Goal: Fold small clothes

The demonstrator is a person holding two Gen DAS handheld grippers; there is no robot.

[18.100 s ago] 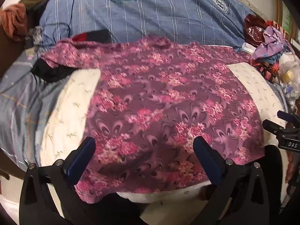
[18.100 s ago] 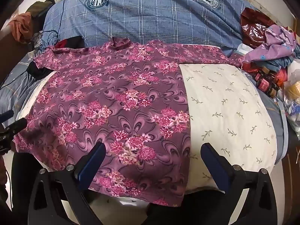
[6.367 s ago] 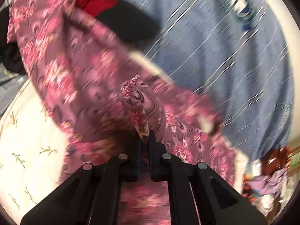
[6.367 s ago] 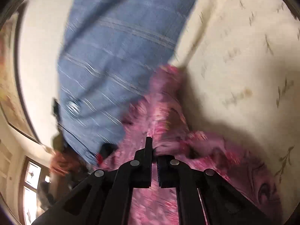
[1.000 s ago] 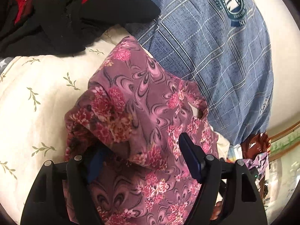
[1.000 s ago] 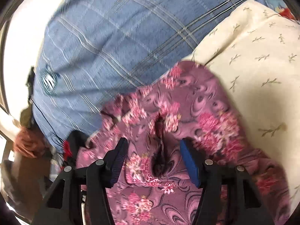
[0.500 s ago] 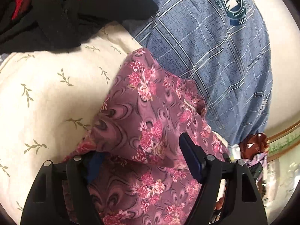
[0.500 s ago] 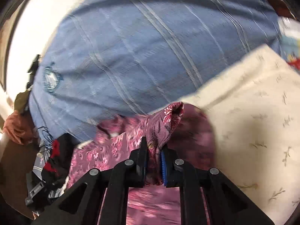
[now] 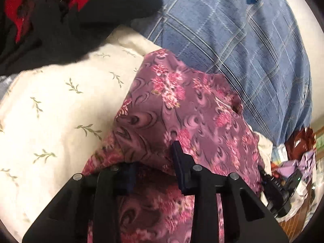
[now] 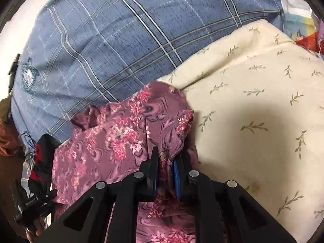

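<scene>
A purple floral shirt (image 9: 188, 109) lies on a cream leaf-print pillow (image 9: 60, 105), with its sides folded in toward the middle. My left gripper (image 9: 154, 162) is part open, its fingers astride a fold at the shirt's left side; the left finger is partly under cloth. My right gripper (image 10: 165, 166) is shut on a bunched fold of the shirt (image 10: 121, 133) at its right edge, beside the bare pillow (image 10: 253, 105).
A blue plaid cushion (image 9: 232, 40) lies behind the pillow and also shows in the right wrist view (image 10: 111, 40). Black and red clothes (image 9: 60, 16) lie at the far left. A clutter of bags (image 9: 299, 151) lies at the right.
My right gripper closed on the shirt's right fold about half a second ago and still holds it. My left gripper's fingers have drawn closer together over the left fold.
</scene>
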